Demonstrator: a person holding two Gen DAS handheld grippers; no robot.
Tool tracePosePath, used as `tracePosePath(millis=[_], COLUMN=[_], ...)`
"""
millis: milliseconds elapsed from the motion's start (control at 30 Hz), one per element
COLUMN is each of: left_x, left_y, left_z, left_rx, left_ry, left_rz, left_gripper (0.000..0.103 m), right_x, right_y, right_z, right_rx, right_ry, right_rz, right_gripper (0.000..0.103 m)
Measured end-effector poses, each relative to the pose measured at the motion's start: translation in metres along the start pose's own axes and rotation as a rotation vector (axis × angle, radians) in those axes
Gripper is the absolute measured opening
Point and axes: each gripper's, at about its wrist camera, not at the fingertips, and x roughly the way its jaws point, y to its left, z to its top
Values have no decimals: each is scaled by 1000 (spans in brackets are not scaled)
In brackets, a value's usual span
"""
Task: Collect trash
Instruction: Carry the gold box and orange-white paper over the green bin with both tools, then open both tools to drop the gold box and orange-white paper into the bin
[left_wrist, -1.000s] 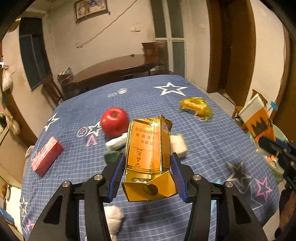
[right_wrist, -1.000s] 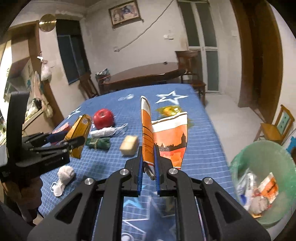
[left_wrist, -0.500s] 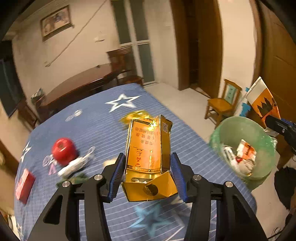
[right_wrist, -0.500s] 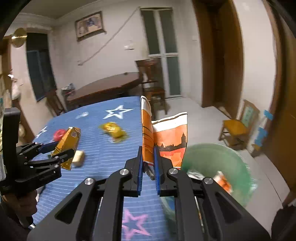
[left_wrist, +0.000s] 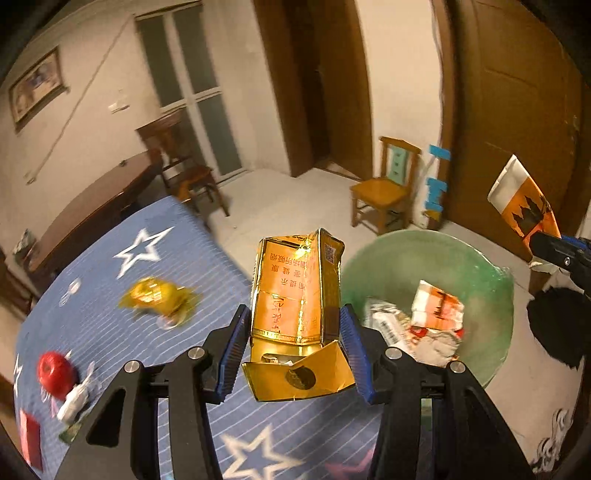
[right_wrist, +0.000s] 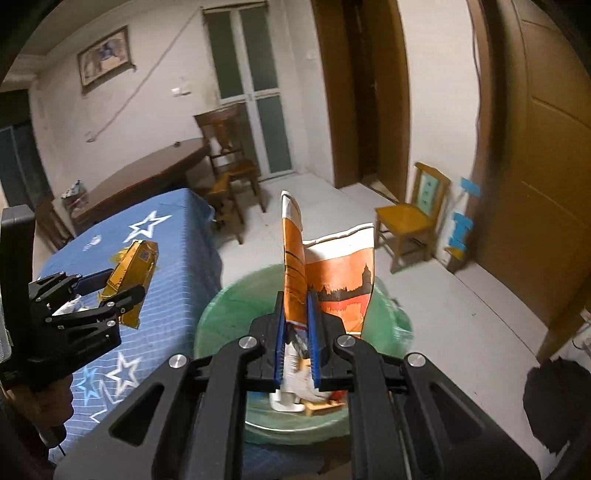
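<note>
My left gripper (left_wrist: 293, 350) is shut on a gold and orange cigarette box (left_wrist: 295, 291) with its bottom flap hanging open. It hangs over the table's right edge, beside a green trash bin (left_wrist: 495, 295) on the floor that holds crumpled wrappers. My right gripper (right_wrist: 295, 336) is shut on a flat orange and white paper bag (right_wrist: 340, 284), held upright right above the green trash bin (right_wrist: 221, 317). The right wrist view shows the left gripper (right_wrist: 110, 291) and the cigarette box (right_wrist: 135, 266) at the left, over the table.
The blue star-patterned tablecloth (left_wrist: 177, 258) carries a yellow wrapper (left_wrist: 155, 295), a red apple (left_wrist: 55, 373), a white wrapper (left_wrist: 75, 397) and a red pack (left_wrist: 29, 439). A small wooden chair (left_wrist: 388, 188) and a wooden door (left_wrist: 517, 110) stand beyond the bin.
Both grippers swung right, from over the table towards the green bin. The bin now fills the middle of the right wrist view. Both grips are unchanged.
</note>
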Motion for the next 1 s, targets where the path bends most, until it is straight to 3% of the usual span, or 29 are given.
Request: tracePosePath(millis=[433, 667, 1000], left_x=[42, 52, 64], left_y=[-63, -66, -63], left_z=[9, 6, -2], left_rx=[116, 128, 137], left_ry=[26, 46, 76], left_rz=[-72, -94, -122], left_gripper=[52, 52, 52], right_x=[18, 32, 36], right_y=[-22, -21, -27], right_z=[-6, -13, -11], right_rx=[28, 36, 49], right_ry=[63, 129, 145], right_rz=[-35, -8, 19], right_gripper=[9, 9, 9])
